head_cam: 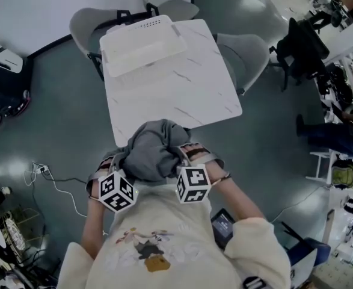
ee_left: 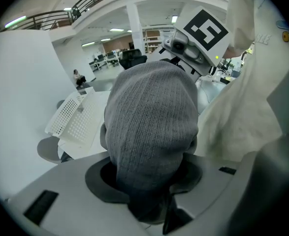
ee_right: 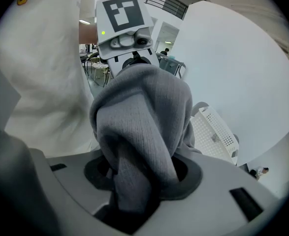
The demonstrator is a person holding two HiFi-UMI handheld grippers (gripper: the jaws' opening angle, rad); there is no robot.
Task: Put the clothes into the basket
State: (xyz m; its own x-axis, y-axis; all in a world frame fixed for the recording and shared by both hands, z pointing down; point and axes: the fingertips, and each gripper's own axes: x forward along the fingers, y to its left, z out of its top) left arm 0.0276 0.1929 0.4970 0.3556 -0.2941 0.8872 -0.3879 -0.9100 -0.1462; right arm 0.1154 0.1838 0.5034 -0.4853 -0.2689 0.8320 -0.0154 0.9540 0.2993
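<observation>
Two grips share one grey knitted garment (head_cam: 155,152): the left tongs (head_cam: 119,161) and right tongs (head_cam: 185,153) are each part-closed on a bunched fold, likely so nothing trails. It hangs between them. The basket (head_cam: 137,27) waits well ahead, on the white surface (head_cam: 188,95).

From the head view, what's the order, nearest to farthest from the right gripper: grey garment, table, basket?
1. grey garment, clamped in the right gripper itself.
2. white table, just ahead of it.
3. white basket, at the table's far left corner.
</observation>
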